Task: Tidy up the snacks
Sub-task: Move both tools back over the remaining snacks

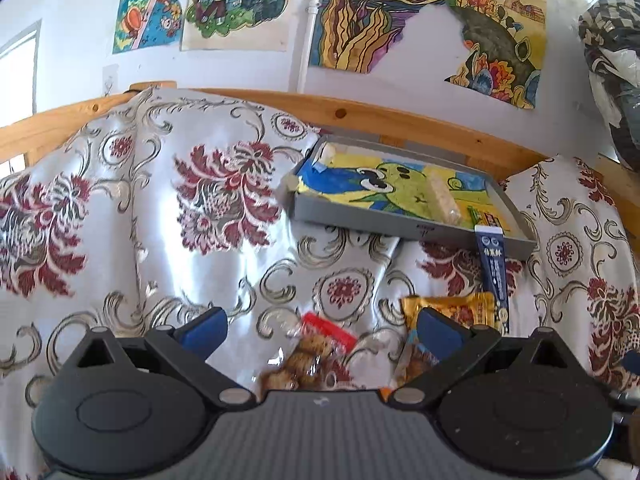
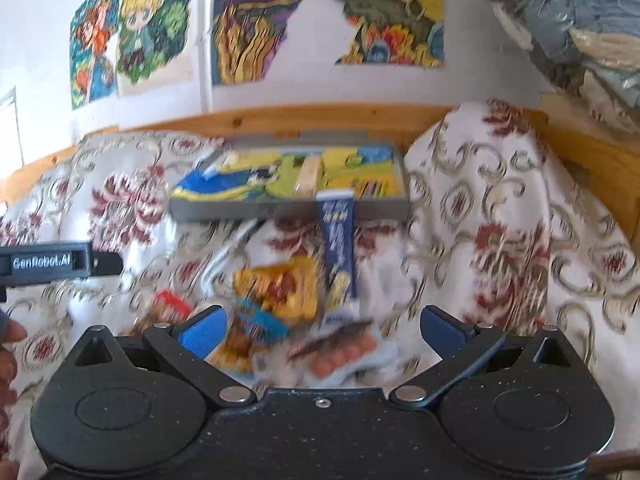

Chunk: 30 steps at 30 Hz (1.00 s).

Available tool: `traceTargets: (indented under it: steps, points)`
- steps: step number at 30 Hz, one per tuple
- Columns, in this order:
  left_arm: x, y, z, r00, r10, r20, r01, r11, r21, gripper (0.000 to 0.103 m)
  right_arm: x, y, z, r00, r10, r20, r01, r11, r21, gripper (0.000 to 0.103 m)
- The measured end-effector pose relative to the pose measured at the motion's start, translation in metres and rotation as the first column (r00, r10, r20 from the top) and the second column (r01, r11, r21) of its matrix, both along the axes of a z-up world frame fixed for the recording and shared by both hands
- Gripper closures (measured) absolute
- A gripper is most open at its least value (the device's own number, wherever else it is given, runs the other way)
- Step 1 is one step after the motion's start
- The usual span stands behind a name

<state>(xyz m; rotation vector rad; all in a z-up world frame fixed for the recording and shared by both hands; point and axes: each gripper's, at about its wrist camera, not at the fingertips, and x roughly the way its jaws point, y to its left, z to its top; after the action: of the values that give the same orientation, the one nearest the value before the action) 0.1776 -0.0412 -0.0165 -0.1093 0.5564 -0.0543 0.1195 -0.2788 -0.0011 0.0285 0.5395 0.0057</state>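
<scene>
Nearby, both the left gripper (image 1: 320, 334) and right gripper (image 2: 320, 330) gape wide, empty, above snack packets (image 2: 280, 292) heaped on the flowered cloth (image 1: 140, 208). Beyond, a blue stick pack (image 2: 339, 248) leans against the grey tray (image 2: 280, 209), which holds one pale bar (image 1: 442, 200).

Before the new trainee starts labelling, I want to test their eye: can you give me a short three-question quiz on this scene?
1. True or false: the pale wafer bar lies inside the grey tray.
2. The dark blue stick packet is: A) wholly inside the tray, B) leaning over the tray's front edge, C) held by a tool.
3. Fill in: both tools, left and right, stand ____.

Key: 1 true; 2 B; 3 open.
</scene>
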Motion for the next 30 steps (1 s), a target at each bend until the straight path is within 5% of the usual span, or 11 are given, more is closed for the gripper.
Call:
traceTargets:
  steps: [15, 30]
  points:
    - [-0.011, 0.018, -0.045, 0.993, -0.099, -0.067, 0.104, 0.992, 0.076, 0.001, 0.007, 0.031, -0.026, 0.984, 0.063, -0.169, -0.079, 0.993, -0.087, 0.001]
    - [-0.005, -0.009, -0.067, 0.949, -0.305, -0.079, 0.313, 0.942, 0.122, 0.001, 0.065, -0.01, -0.038, 0.945, 0.148, -0.292, -0.082, 0.97, 0.227, 0.001]
